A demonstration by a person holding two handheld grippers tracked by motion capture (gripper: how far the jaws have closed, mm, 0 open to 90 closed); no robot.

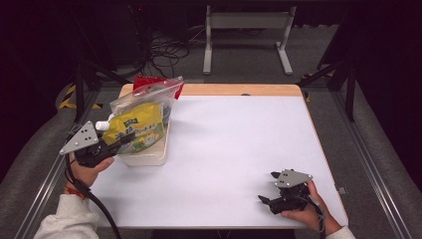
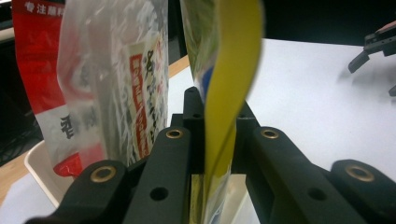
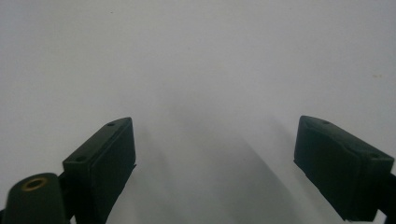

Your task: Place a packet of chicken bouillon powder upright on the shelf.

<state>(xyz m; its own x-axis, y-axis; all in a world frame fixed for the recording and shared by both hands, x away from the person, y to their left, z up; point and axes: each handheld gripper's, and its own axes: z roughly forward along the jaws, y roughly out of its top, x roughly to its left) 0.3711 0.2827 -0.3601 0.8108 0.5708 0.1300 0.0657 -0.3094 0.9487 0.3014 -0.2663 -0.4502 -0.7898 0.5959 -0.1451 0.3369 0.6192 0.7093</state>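
Note:
A yellow spouted pouch (image 1: 137, 129) with a white cap leans out of a cream bin (image 1: 144, 158) at the table's left. My left gripper (image 1: 124, 142) is shut on the pouch's lower edge. In the left gripper view the yellow pouch (image 2: 233, 70) rises thin and edge-on from between the jaws of that gripper (image 2: 217, 116). My right gripper (image 1: 268, 187) rests near the front right of the white table, open, with nothing between its jaws. In its own view the right gripper (image 3: 215, 163) faces bare white tabletop (image 3: 196, 56).
A clear zip bag (image 1: 149, 97) and a red packet (image 1: 144, 80) stand in the bin behind the pouch; the clear bag (image 2: 116, 70) and red packet (image 2: 37, 56) are close on the left in the left gripper view. The right gripper (image 2: 373, 51) shows far off there.

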